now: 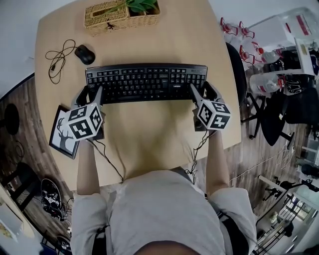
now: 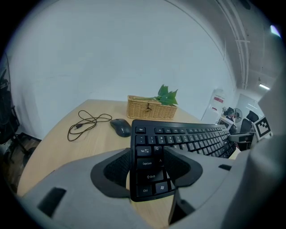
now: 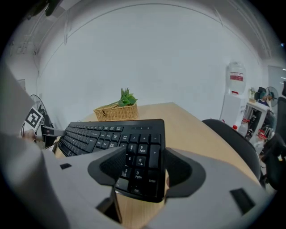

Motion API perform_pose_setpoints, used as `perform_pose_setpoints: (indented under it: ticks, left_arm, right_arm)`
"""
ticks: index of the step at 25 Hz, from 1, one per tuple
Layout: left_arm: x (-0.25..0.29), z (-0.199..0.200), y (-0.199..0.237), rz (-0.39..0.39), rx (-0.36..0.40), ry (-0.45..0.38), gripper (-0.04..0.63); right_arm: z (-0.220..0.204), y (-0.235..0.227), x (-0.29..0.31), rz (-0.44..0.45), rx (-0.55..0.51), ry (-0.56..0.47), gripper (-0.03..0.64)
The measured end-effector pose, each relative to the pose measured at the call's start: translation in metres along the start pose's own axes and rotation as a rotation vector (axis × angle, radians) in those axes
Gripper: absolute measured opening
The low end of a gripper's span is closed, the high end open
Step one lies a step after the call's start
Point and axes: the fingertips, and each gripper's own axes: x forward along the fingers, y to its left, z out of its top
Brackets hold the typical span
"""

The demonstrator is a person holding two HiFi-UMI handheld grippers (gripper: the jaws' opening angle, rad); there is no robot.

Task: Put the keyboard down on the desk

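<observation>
**Head view.** The black full-size plastic keyboard (image 1: 147, 82) lies crosswise over the middle of the pale wooden desk (image 1: 149, 139). The left gripper (image 1: 90, 95) takes its nine o'clock end and the right gripper (image 1: 203, 92) its three o'clock end. A woven wicker basket of green leaves (image 1: 119, 15) stands at twelve o'clock. A black computer mouse (image 1: 84, 54) sits at ten o'clock with a loose black cable (image 1: 59, 59) just beside it. A framed deer picture (image 1: 64, 133) lies at eight o'clock, on the desk's edge.

**Left gripper view.** The left gripper (image 2: 147, 167) is pinching the keyboard (image 2: 178, 141). One pad is against the outer edge by Caps Lock and the other lies over the keys next to it. The Ctrl corner seems to hang just clear of the desk (image 2: 67, 147). I cannot tell whether the far edge rests on the desk.

**Right gripper view.** The right gripper (image 3: 140, 170) is likewise clamped on the number-pad end of the keyboard (image 3: 116, 132). The near edge is raised and throws a shadow on the desk (image 3: 192, 125). A black chair (image 3: 232, 138) stands at three o'clock, off the desk.

**Risks.** If one end comes down first, the keyboard would likely twist between the pads. The pads that bear on keys may slip, because keys give under pressure. Opening either gripper while the near edge is still raised would probably let it slap down. Drifting toward eleven o'clock could nudge the mouse.
</observation>
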Motion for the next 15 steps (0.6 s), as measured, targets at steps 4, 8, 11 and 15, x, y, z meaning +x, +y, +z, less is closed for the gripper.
perform_pose_setpoints:
  ticks: [4,8,11,15]
  left_arm:
    - [0.011,-0.014,0.006,0.002,-0.017,0.043,0.229]
    - [0.02,-0.024,0.009,0.007,-0.026,0.077,0.229]
    - [0.025,-0.03,0.012,0.014,-0.03,0.096,0.229]
    - [0.03,-0.034,0.013,0.021,-0.029,0.112,0.229]
  right_arm:
    - [-0.011,0.0,0.012,0.002,0.0,0.04,0.258]
    - [-0.02,-0.001,0.024,0.007,0.002,0.076,0.258]
    - [-0.027,-0.001,0.032,0.011,0.008,0.101,0.258]
    - [-0.033,-0.002,0.038,0.014,0.019,0.128,0.258]
